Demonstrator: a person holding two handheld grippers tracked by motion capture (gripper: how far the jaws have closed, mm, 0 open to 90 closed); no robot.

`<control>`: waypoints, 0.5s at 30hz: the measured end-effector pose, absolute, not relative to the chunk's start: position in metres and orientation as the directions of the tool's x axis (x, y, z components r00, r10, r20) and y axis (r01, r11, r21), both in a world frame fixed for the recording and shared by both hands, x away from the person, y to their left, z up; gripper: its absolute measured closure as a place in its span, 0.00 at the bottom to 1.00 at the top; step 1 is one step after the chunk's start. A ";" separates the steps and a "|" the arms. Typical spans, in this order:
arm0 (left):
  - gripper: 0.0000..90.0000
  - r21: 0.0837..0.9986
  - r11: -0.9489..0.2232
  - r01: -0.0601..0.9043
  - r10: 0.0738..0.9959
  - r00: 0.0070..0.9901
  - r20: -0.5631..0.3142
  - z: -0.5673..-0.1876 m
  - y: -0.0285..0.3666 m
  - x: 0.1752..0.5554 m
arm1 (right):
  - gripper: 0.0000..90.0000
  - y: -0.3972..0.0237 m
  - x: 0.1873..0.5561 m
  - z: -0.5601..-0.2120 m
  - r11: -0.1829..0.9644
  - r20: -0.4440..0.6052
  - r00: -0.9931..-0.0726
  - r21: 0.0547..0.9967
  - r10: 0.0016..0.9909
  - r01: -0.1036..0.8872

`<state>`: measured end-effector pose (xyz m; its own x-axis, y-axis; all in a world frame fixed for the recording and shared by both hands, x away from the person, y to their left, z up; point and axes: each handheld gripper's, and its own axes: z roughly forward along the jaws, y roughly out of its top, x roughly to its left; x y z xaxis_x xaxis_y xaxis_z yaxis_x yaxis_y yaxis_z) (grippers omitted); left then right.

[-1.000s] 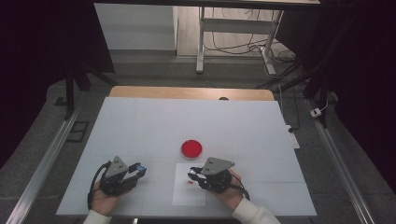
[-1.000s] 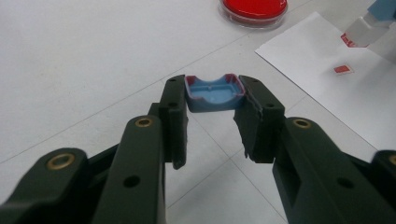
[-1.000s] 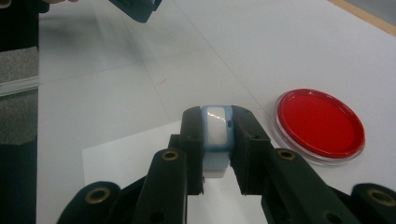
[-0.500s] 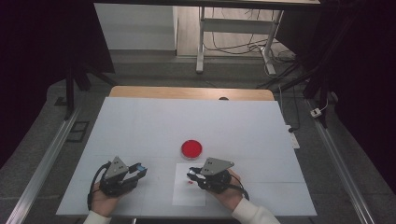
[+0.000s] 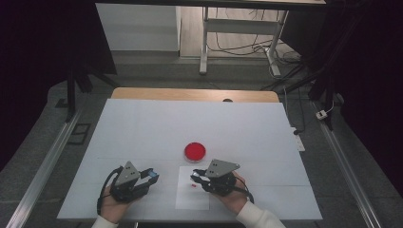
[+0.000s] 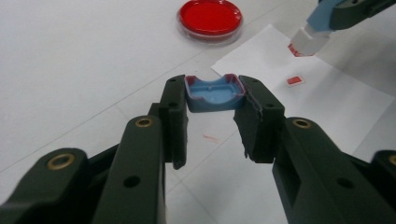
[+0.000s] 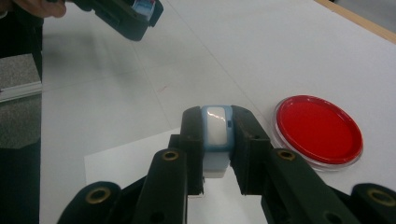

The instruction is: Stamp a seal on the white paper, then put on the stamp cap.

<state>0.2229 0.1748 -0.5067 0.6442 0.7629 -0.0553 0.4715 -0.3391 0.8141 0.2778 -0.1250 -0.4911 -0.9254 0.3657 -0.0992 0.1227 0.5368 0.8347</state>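
From above, your left gripper (image 5: pixel 151 175) and right gripper (image 5: pixel 195 176) sit low near the table's (image 5: pixel 142 128) close edge, the white paper sheet (image 5: pixel 192 199) between them and the red dish (image 5: pixel 195 150) just beyond. Along your left jaws, you clamp a blue cap (image 6: pixel 215 93), hollow side up, dish ahead. Along your right jaws, you grip a blue-and-white stamp body (image 7: pixel 216 135) above the sheet, dish just right.

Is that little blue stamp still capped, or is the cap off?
Off. The left gripper holds the small blue cap, hollow side showing, while the right gripper holds the blue-and-white stamp separately over the white paper sheet.
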 end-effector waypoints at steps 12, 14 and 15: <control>0.72 0.812 -0.353 0.466 0.743 0.667 -0.060 -0.507 0.162 0.223 | 0.84 -0.127 0.278 -0.489 0.526 -0.096 -0.923 0.841 0.373 0.126; 0.72 0.811 -0.355 0.464 0.740 0.670 -0.059 -0.507 0.159 0.223 | 0.84 -0.127 0.278 -0.489 0.525 -0.095 -0.923 0.842 0.374 0.126; 0.72 0.811 -0.357 0.464 0.739 0.671 -0.058 -0.507 0.158 0.223 | 0.84 -0.127 0.278 -0.489 0.524 -0.093 -0.923 0.842 0.374 0.127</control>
